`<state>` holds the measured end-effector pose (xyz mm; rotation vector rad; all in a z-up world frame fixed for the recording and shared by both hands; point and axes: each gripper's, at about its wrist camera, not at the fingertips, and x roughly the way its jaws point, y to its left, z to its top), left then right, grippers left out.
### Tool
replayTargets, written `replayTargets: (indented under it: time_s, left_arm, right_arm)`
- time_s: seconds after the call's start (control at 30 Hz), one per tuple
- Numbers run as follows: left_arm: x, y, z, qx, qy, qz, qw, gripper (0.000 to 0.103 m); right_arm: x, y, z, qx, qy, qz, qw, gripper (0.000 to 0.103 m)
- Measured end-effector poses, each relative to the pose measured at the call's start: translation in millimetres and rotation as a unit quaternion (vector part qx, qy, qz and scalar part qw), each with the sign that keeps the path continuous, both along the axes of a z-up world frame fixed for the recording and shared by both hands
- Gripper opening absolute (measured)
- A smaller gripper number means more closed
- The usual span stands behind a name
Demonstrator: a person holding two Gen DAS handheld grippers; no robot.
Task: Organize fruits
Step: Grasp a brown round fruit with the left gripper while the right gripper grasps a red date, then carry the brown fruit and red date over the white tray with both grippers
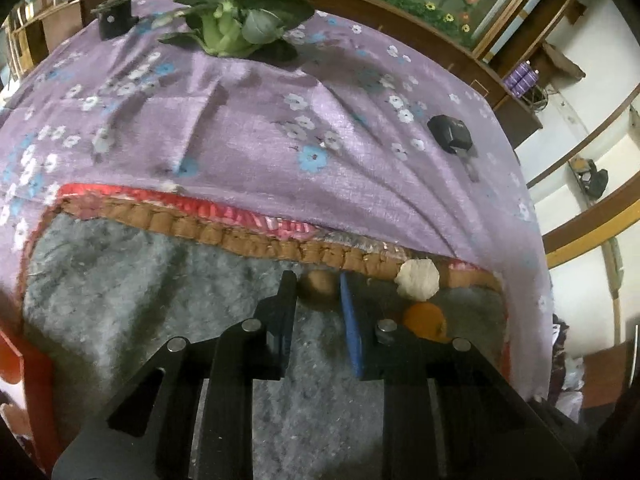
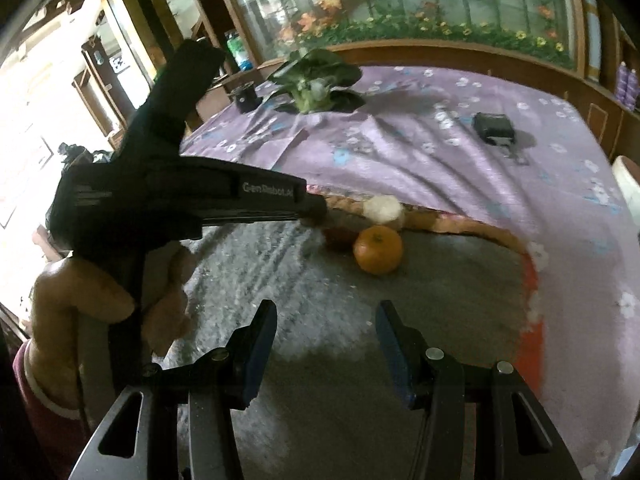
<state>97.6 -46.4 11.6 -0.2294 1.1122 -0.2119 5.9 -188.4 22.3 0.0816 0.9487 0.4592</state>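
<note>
— Closing on the kiwi [image 1: 318,285]? It sits at the grey mat's [image 1: 120,280] far edge, between your left gripper's [image 1: 316,304] narrowly parted jaws.
— Squeeze gently; the garlic [image 1: 417,279] and orange [image 2: 378,249] lie just beside. Your right gripper [image 2: 326,344] hangs wide, empty.

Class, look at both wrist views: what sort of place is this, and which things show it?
Probably a lived-in home room, not a lab: a floral purple cloth covers the surface, wooden shelving holds bottles and clutter, and leafy greens and an orange lie about.

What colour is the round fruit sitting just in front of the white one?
Orange. The orange fruit shows best in the right wrist view, lying on the grey mat near the white one.
</note>
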Motion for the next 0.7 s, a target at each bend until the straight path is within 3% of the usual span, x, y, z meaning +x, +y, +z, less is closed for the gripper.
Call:
replayTargets:
  time_s: [0.23, 0.3, 0.5, 0.6, 0.63, 0.67, 0.7]
  left_arm:
    - [-28.7, 16.6, 26.7, 0.021, -0.032, 0.011, 0.9992, 0.021]
    - [-40.0, 20.7, 32.0, 0.031, -0.042, 0.013, 0.9985, 0.021]
    - [-67.4, 34.4, 34.3, 0.025, -0.046, 0.010, 0.9986, 0.021]
    - [-75.6, 40.2, 36.1, 0.028, -0.050, 0.010, 0.9983, 0.021]
    - [-78.3, 41.9, 37.2, 0.030, -0.053, 0.011, 0.9981, 0.021]
    - [-80.4, 44.0, 38.2, 0.031, -0.054, 0.012, 0.9980, 0.021]
    - [-83.0, 47.6, 38.7, 0.031, -0.054, 0.012, 0.9980, 0.021]
  right_arm:
    - [37.4, 22.6, -23.8, -0.018, 0.033, 0.030, 0.999, 0.050]
    - [43.9, 19.6, -23.4, -0.010, 0.028, 0.032, 0.999, 0.050]
    - [45.9, 19.2, -13.2, -0.050, -0.017, -0.014, 0.999, 0.050]
    - [49.7, 28.5, -16.0, -0.061, -0.018, -0.023, 0.998, 0.050]
    - [51.9, 31.2, -18.0, -0.066, -0.020, -0.027, 0.997, 0.043]
    - [54.1, 33.5, -20.3, -0.074, -0.022, -0.031, 0.997, 0.028]
    - [57.5, 37.0, -24.1, -0.087, -0.022, -0.032, 0.995, 0.028]
